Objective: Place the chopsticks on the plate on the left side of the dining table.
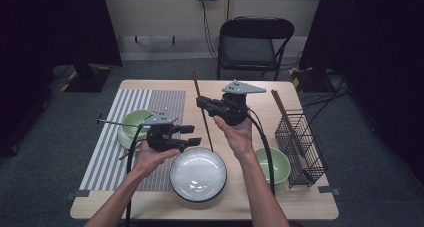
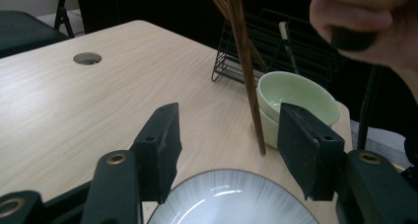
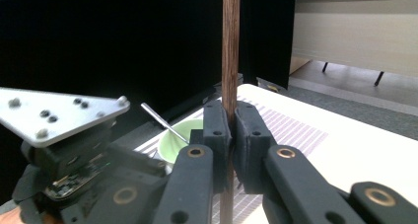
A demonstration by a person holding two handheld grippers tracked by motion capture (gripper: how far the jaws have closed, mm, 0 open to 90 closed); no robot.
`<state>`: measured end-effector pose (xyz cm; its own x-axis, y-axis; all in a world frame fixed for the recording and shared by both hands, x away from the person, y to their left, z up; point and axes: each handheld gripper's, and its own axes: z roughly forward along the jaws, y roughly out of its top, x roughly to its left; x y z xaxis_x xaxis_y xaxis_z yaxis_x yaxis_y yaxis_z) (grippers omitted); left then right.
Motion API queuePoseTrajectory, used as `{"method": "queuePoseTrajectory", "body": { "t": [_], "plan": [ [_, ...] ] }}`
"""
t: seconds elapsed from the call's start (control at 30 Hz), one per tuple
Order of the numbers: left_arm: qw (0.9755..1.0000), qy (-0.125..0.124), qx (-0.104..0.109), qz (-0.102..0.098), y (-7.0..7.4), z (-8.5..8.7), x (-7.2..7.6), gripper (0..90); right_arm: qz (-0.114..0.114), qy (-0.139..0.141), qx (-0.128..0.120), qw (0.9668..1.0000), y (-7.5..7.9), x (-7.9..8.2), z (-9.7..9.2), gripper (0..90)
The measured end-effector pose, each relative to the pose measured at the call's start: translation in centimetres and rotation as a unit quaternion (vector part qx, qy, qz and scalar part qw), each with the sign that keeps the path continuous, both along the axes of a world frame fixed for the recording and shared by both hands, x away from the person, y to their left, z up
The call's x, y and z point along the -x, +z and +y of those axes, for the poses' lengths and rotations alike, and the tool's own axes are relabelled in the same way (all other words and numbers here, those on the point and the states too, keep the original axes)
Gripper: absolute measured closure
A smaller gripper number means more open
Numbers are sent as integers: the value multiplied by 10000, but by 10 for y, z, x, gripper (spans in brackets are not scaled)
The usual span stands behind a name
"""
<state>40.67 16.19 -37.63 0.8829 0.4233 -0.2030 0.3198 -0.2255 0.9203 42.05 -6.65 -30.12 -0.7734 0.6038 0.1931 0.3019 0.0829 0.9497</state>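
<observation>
Your right gripper (image 1: pixel 202 103) has its fingers pinching a wooden chopstick (image 1: pixel 202 112), held upright at 12 o'clock of the white plate (image 1: pixel 198 174). Your left gripper (image 1: pixel 190 135) fingers stand spread, holding nothing, above the worktop (image 1: pixel 150 197).

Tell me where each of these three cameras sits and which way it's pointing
High view: above the person's side, facing forward and down on the table; both forearms, left gripper, right gripper.
Left gripper view: rides the left gripper, facing the white plate and wire rack.
Right gripper view: along jaws clamping the chopstick.
Shared: that chopstick.
</observation>
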Motion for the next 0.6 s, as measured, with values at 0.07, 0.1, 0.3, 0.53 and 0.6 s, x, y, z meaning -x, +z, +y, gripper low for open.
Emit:
{"method": "queuePoseTrajectory", "body": {
  "t": [0.07,0.1,0.3,0.53,0.6],
  "plan": [
    [9999,-1,157,-22,0,-1,-3,438,-17,28,-10,10000,0,1,3,848],
    [9997,3,258,-30,-1,-2,-4,440,-26,28,-11,10000,0,2,4,847],
    [9997,25,243,-54,-3,-9,-12,516,5,64,7,10000,-1,0,5,848],
    [9994,162,278,-106,-3,2,-19,615,-30,137,-67,9999,3,4,3,849],
    [9993,143,321,-114,-2,5,-20,650,-8,170,-111,9998,2,4,2,850]
  ]
}}
